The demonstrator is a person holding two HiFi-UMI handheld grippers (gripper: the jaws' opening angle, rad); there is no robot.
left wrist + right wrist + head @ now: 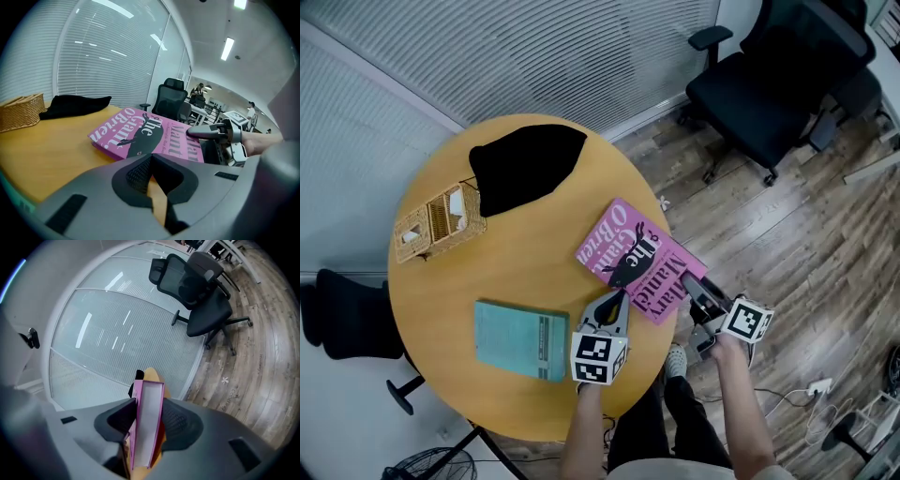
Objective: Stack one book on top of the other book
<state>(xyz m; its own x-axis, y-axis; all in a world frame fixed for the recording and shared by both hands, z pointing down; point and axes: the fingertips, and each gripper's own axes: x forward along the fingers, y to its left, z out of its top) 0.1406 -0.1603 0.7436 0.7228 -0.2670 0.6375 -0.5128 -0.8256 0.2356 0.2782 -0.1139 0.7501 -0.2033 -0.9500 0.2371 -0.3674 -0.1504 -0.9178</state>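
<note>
A pink book (642, 258) lies at the right edge of the round wooden table (516, 272), one corner jutting past the rim. My right gripper (692, 283) comes in from the right and is shut on that overhanging edge. In the right gripper view the book's page edge (147, 423) stands between the two pads. A teal book (520, 339) lies flat at the table's near left. My left gripper (616, 298) rests just short of the pink book's near corner, shut with nothing in it. The left gripper view shows the pink cover (140, 131) and the right gripper (206, 132) clamped on it.
A wicker basket (439, 222) and a black cloth (525, 164) sit at the table's far left. A black office chair (769, 84) stands on the wood floor at the upper right. Another dark chair (337, 314) stands left of the table. Cables lie on the floor at the lower right.
</note>
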